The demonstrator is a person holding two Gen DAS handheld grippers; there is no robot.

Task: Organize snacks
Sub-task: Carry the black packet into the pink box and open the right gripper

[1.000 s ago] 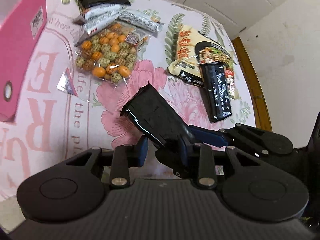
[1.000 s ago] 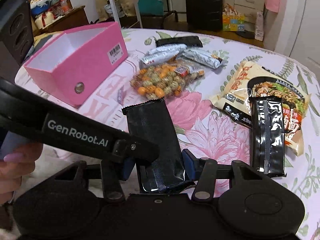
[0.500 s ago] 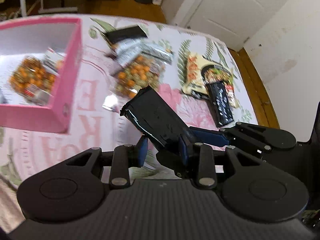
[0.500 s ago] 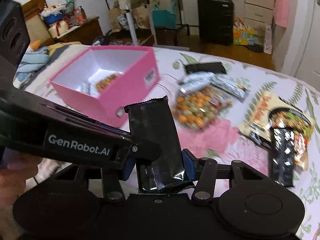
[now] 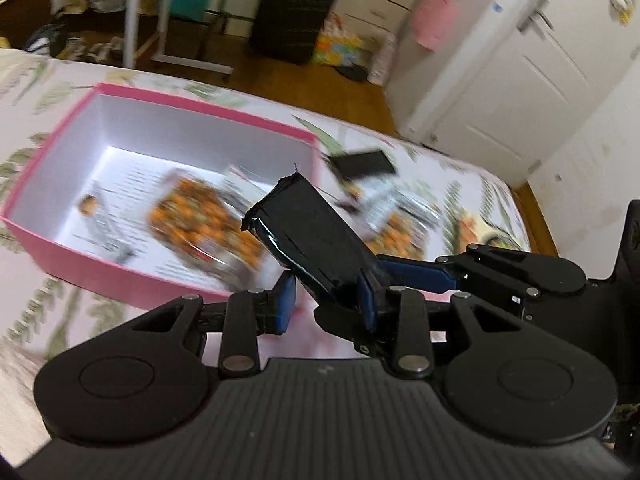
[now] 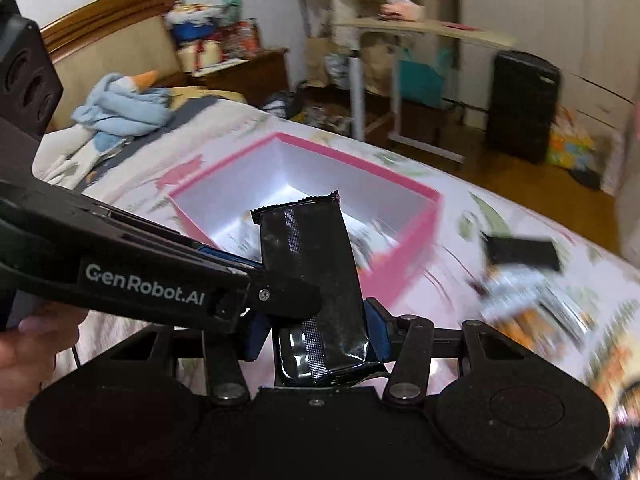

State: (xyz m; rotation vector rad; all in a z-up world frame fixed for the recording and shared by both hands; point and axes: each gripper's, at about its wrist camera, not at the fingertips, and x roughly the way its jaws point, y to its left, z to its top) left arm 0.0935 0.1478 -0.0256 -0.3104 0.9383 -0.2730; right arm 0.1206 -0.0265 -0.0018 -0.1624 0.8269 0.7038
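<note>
Black foil snack packet (image 6: 316,280) pinched across its width by the right tongs (image 6: 316,338), left tongs (image 5: 326,300) gripping one edge, packet raised before the pink box (image 5: 80,258), orange snack bag (image 5: 200,220) inside seen only from left view, person's hand (image 6: 36,344) only from right
</note>
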